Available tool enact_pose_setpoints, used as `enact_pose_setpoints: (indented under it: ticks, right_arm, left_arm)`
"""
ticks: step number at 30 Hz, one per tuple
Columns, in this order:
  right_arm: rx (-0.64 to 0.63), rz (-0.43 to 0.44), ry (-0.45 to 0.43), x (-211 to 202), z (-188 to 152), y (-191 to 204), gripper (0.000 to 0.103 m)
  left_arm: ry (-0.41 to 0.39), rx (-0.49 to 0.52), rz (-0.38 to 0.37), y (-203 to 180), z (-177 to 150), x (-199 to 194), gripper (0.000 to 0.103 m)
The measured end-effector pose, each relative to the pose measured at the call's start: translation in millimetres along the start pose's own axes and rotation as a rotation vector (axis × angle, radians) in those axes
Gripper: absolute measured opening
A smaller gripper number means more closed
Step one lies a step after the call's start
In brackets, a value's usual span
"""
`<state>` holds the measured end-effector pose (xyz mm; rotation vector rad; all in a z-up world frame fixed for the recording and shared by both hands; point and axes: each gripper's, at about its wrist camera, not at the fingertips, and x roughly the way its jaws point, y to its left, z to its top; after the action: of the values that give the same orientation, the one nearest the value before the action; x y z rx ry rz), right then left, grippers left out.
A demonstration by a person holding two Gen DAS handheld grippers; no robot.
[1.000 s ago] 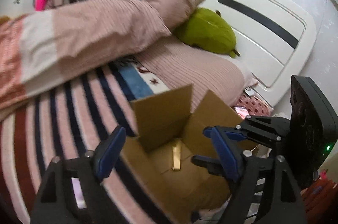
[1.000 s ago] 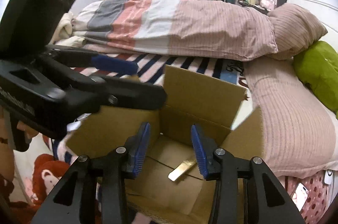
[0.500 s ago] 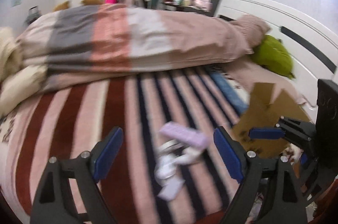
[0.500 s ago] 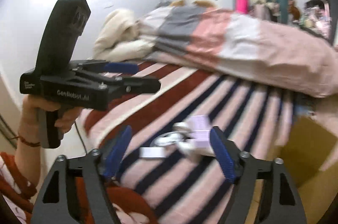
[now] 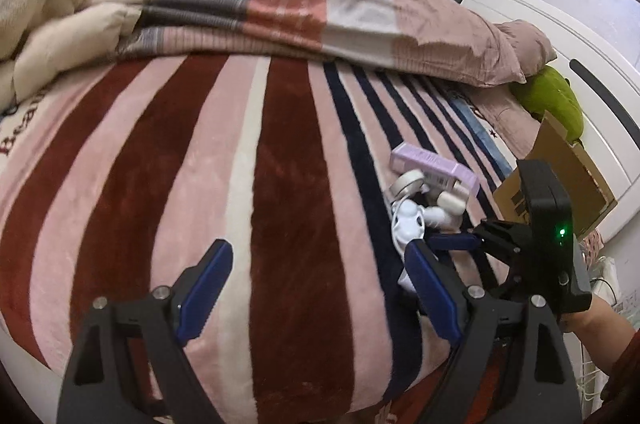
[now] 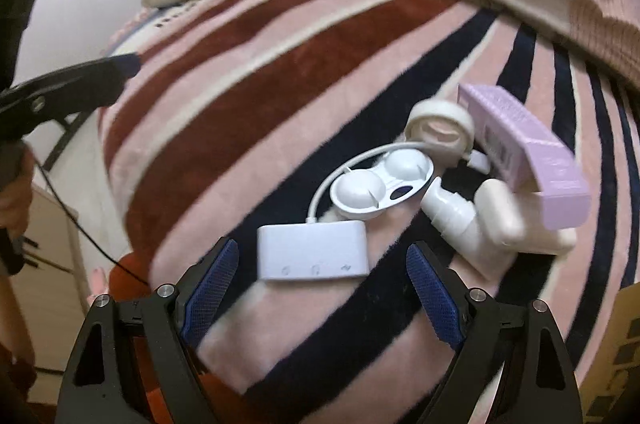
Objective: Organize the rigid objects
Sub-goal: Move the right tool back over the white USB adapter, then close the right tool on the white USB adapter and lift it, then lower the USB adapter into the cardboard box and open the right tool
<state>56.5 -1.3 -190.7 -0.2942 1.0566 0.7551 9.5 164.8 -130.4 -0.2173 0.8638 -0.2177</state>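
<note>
Two hand-held grippers are recorded over a striped blanket (image 5: 280, 151), both with jaws spread wide and nothing held.

Item 1, left gripper (image 5: 316, 288): positioned above bare red and pink stripes; no object lies between its blue pads (image 5: 208, 284). The clutter is seen ahead and to its right, just beyond the right pad. In the right wrist view this gripper (image 6: 68, 91) is seen at the far left edge, well apart from the objects.

Item 2, right gripper (image 6: 320, 284): positioned directly before the cluster. In the left wrist view it (image 5: 460, 242) is seen at the right, fingers pointed toward the pile.

Item 3, white adapter box (image 6: 312, 250): lying flat just ahead of the right gripper, in line with the gap between the pads, not touched. A white cable (image 6: 340, 171) is looped from its far edge.

Item 4, white twin-cup case (image 6: 382, 183): lying behind the adapter, open side up.

Item 5, round white lid (image 6: 440, 129): tilted, behind the case.

Item 6, white pump bottle (image 6: 468, 224): lying on its side, right of the adapter.

Item 7, lilac carton (image 6: 524, 147): propped across the white pieces at the right, slightly blurred.

Item 8, cardboard box (image 5: 560, 179): standing at the far right of the bed, near the headboard (image 5: 560, 31).
</note>
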Motion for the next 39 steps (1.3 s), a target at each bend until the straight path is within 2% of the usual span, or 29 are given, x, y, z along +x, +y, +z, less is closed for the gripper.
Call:
enact_pose_setpoints:
  ticks: [1, 3, 6, 8, 13, 14, 16, 17, 18, 21, 24, 32, 35, 39]
  right_arm:
    - [-0.006, -0.008, 0.000, 1, 1, 0, 0.077]
    - [-0.043, -0.036, -0.005, 1, 3, 3, 0.051]
    - [-0.079, -0.068, -0.001, -5, 4, 11, 0.051]
    - [-0.102, -0.074, -0.023, -16, 1, 18, 0.051]
    - [-0.155, -0.033, -0.148, -64, 8, 37, 0.051]
    - [-0.166, -0.030, -0.174, -74, 9, 40, 0.051]
    - [-0.184, -0.034, -0.233, -98, 12, 45, 0.051]
    - [-0.193, -0.036, -0.262, -112, 12, 46, 0.051]
    - [-0.201, -0.037, -0.285, -122, 13, 47, 0.051]
    - [-0.223, -0.049, -0.356, -154, 11, 46, 0.051]
    - [-0.235, -0.086, -0.410, -178, 8, 40, 0.051]
    - [-0.103, -0.163, -0.485, -238, -30, -29, 0.051]
    - [-0.026, -0.192, -0.482, -256, -52, -63, 0.051]
    - [0.074, -0.230, -0.455, -268, -79, -105, 0.051]
  left_arm:
    - [0.004, -0.001, -0.001, 0, -2, 1, 0.086]
    - [0.010, -0.003, -0.012, 0, -4, 3, 0.086]
    - [0.018, -0.003, -0.059, -4, -3, 4, 0.086]
    - [0.022, 0.000, -0.125, -10, 1, 3, 0.086]
    - [0.012, 0.016, -0.296, -42, 15, -10, 0.085]
    - [0.007, 0.022, -0.319, -48, 19, -13, 0.081]
    - [0.001, 0.032, -0.386, -62, 26, -21, 0.064]
    - [0.002, 0.039, -0.423, -71, 31, -25, 0.051]
    - [0.001, 0.049, -0.445, -79, 35, -28, 0.042]
    - [-0.015, 0.100, -0.475, -112, 50, -37, 0.026]
    - [-0.019, 0.155, -0.497, -148, 65, -41, 0.021]
    - [0.047, 0.316, -0.551, -263, 90, -12, 0.021]
    - [0.103, 0.364, -0.588, -308, 94, 13, 0.021]
    - [0.179, 0.399, -0.627, -347, 93, 47, 0.021]
